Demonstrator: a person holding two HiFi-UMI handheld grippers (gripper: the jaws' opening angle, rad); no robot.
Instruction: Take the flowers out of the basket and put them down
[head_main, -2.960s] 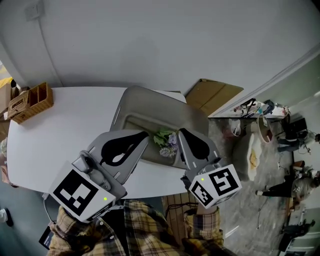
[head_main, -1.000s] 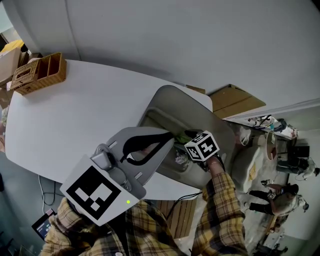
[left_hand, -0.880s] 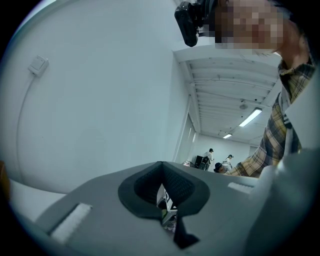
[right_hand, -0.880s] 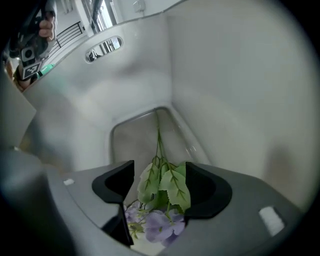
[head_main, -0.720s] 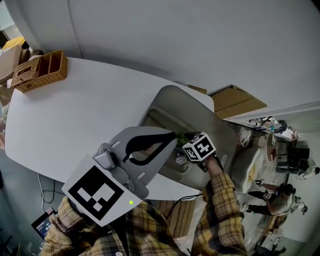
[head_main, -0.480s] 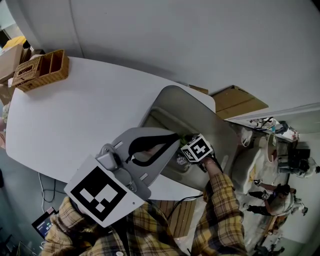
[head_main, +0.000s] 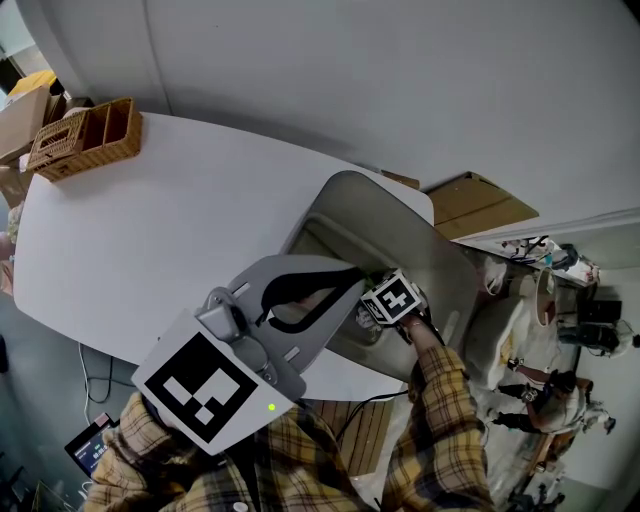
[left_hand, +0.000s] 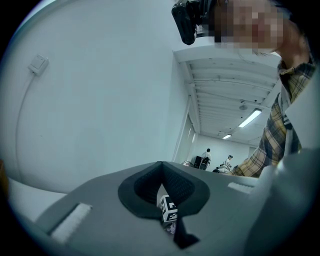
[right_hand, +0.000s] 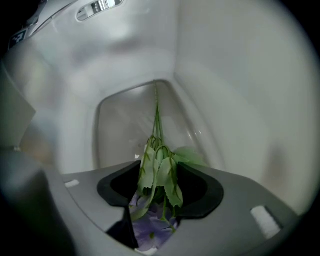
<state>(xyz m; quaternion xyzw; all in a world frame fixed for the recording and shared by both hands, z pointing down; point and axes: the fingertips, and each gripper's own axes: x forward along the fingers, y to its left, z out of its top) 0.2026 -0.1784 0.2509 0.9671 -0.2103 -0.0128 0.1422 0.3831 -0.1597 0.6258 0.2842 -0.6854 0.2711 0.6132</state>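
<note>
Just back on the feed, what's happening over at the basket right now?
The person's right gripper points down into the grey basket on the white table, with the flowers between its jaws. The jaws have just been closing around the leaves, but the pads don't clearly press on them yet, and the flowers lie in the basket. The left gripper is held level near the basket, jaws together and empty.
</note>
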